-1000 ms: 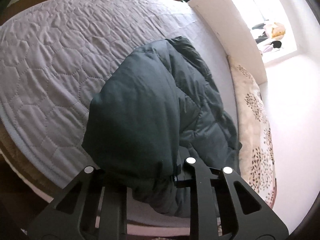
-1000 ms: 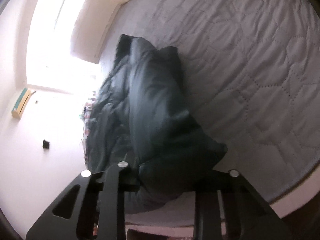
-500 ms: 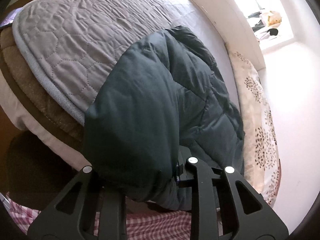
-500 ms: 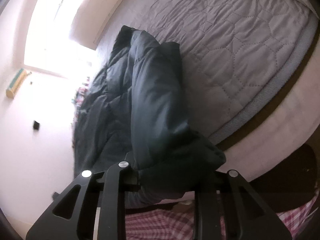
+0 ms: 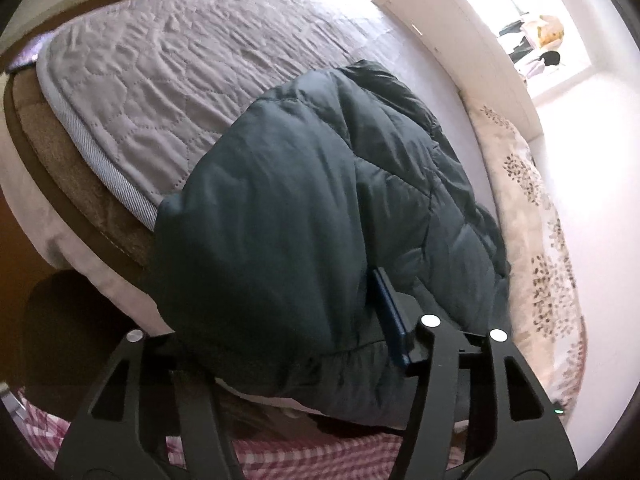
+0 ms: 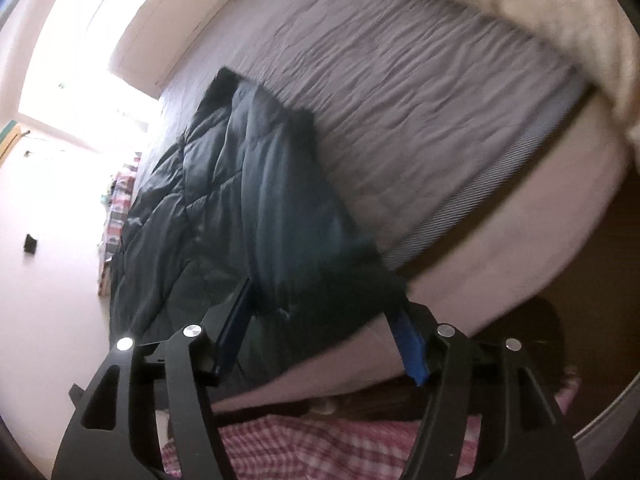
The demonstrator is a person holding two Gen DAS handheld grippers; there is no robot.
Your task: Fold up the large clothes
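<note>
With both tongs now spread, the dark quilted puffer jacket point(image 5: 304, 216) lies folded lengthwise along the near edge of the bed, its lower end drooping over the mattress side. Left tongs point(image 5: 280, 344): jaws have just been opening; half a second ago the blue pad was buried in fabric, now the right-side blue pad point(image 5: 390, 316) stands exposed beside the jacket's fold, the other pad hidden under cloth. Jacket hem still sits between the jaws, but no clamping visible, so released. Right tongs point(image 6: 320, 344): jaws have just been opening too; both blue pads point(image 6: 408, 344) visible, wide apart, jacket end lying between them, not pinched. Right view is motion-blurred and has swung since the earlier frame: more of the bed's pale padded frame point(image 6: 520, 220) shows at right. Left view barely changed over the last half second; against a second ago the camera sits further off the bed, with the brown mattress edge point(image 5: 68, 168) now in sight. Grey quilted bedspread point(image 5: 180, 80) covers the bed, jacket on top of it. Floral duvet point(image 5: 536, 240) bunched along the far side by the wall. Pink checked cloth point(image 6: 304, 444) shows at the bottom of both views, below the tongs.
</note>
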